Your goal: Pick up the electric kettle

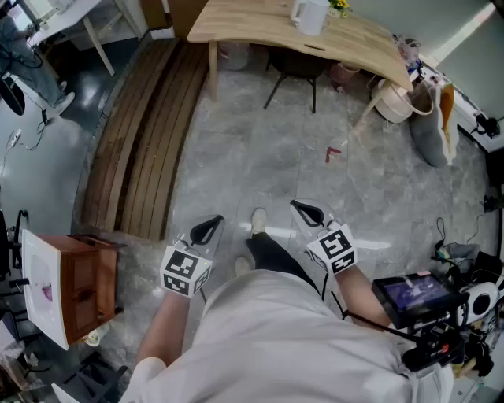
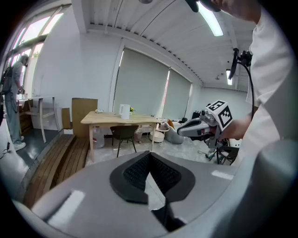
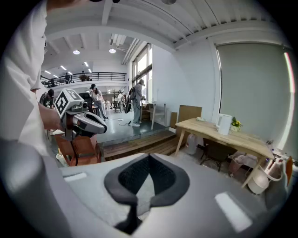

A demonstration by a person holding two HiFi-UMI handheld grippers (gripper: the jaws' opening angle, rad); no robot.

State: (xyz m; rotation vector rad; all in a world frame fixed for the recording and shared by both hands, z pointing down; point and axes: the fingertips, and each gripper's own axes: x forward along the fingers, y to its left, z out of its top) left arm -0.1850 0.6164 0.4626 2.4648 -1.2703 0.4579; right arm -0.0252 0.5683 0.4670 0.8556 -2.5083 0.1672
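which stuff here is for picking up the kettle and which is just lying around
For the job:
- electric kettle, standing on the wooden table
- left gripper and right gripper, both shut and empty

Just lying about:
- black chair
- wooden floor planks
- small wooden cabinet
- white basket

- What does the person wear?
- A white short-sleeved shirt (image 1: 276, 330), dark trousers (image 1: 272, 250) and pale shoes (image 1: 258, 220).
- And the 2 tools?
- The left gripper (image 1: 206, 230) and right gripper (image 1: 307, 211) have grey shells and black ribbed pads (image 2: 139, 169). Each carries 1 white cube (image 1: 185, 271) printed with black square markers.
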